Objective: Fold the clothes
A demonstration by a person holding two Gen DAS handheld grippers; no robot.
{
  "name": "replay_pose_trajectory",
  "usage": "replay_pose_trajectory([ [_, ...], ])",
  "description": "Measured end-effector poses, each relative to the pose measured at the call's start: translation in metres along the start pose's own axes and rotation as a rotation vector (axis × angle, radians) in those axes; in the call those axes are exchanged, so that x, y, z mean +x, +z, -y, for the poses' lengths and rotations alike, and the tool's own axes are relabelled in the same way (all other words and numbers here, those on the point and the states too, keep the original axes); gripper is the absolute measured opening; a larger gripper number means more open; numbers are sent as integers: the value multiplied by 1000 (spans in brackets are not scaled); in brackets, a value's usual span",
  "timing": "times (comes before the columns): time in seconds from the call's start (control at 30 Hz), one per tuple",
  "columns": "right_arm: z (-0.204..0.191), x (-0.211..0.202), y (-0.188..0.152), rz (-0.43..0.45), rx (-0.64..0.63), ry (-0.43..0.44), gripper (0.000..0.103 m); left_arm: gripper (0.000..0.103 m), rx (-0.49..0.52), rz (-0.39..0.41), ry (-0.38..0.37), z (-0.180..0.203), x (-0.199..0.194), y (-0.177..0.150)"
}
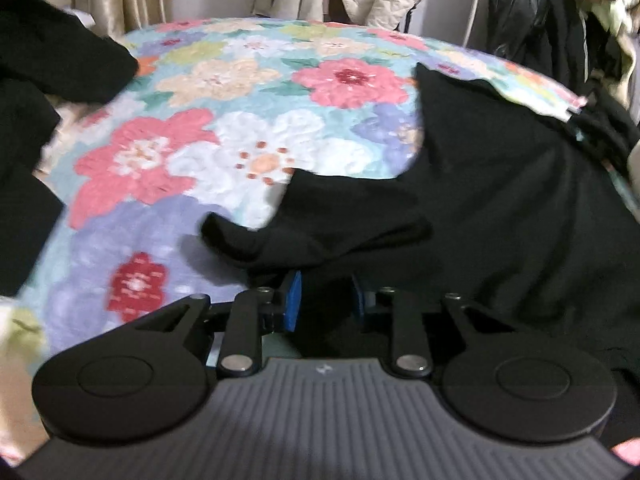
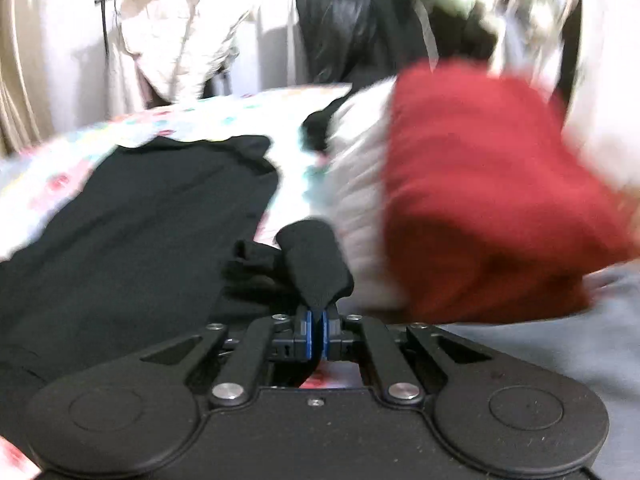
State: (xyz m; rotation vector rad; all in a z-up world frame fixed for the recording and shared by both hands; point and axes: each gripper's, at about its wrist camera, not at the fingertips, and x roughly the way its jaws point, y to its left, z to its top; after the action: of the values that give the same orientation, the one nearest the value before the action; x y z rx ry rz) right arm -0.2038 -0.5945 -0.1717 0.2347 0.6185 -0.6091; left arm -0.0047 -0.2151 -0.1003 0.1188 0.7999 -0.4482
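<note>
Black garment point(image 1: 500, 208) spread on floral bedspread point(image 1: 240, 112), one edge bunched up directly ahead of left tongs point(image 1: 326, 300); pads apart, cloth between, grip not discernible. Right tongs point(image 2: 317, 330) clenched on black fold beside red garment point(image 2: 480, 184).

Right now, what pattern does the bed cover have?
The bed cover has large pink, white and purple flowers on light blue, clearest in the left wrist view.

Black garment point(image 1: 500, 200), plain, at centre right of the left wrist frame. Bedspread point(image 1: 248, 92): light blue ground with pink, white, cream, lavender and dark red flowers. Red cloth point(image 2: 480, 184), plain, at right of the right wrist frame. Claw pads point(image 2: 308, 332): blue.
</note>
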Motion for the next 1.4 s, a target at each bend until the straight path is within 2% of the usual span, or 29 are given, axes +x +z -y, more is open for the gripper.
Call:
replay_pose_trajectory([
  [0.03,0,-10,-1,13,-25,-41,6,26,3,-2,13,-4,0,0],
  [0.17,-1,-4,0,-35,-44,-78,6,26,-35,-11,40,-20,-3,-4],
  [0.27,5,7,2,-62,-7,-84,6,26,-28,-15,73,-26,-5,-7],
  [0.37,10,0,1,-51,12,-126,5,26,-15,-22,90,-31,-7,-8],
  [0.53,-13,-7,-8,-10,-162,-241,5,34,-30,-8,91,-38,-13,-4],
  [0.6,-19,-9,-6,8,-191,-222,5,38,-37,0,86,-38,-16,-5],
  [0.73,-43,-18,-1,69,-274,-122,5,40,-46,25,59,-31,-24,-7],
  [0.8,-69,-27,-1,137,-355,-15,6,41,-31,42,48,-22,-28,-7],
  [0.87,-100,-36,-12,196,-523,110,8,41,21,59,35,-8,-35,-6],
  [0.93,-131,-25,-34,91,-747,186,10,42,77,92,-6,9,-44,-4],
  [0.97,-137,-18,-46,29,-789,216,10,44,106,109,-29,18,-48,-4],
  [1.03,-133,-10,-57,-76,-745,294,11,51,163,143,-73,35,-58,-3],
  [1.1,-125,-9,-56,-104,-711,312,18,54,208,155,-145,55,-62,-1],
  [1.17,-117,-12,-48,-122,-640,334,31,56,252,165,-221,76,-65,0],
  [1.3,-85,-12,-25,-136,-385,406,40,60,269,151,-345,102,-65,-4],
  [1.37,-74,-6,-23,-138,-324,364,50,61,269,126,-382,110,-61,-9],
  [1.4,-73,-3,-24,-146,-341,320,50,61,276,114,-390,113,-59,-12],
])
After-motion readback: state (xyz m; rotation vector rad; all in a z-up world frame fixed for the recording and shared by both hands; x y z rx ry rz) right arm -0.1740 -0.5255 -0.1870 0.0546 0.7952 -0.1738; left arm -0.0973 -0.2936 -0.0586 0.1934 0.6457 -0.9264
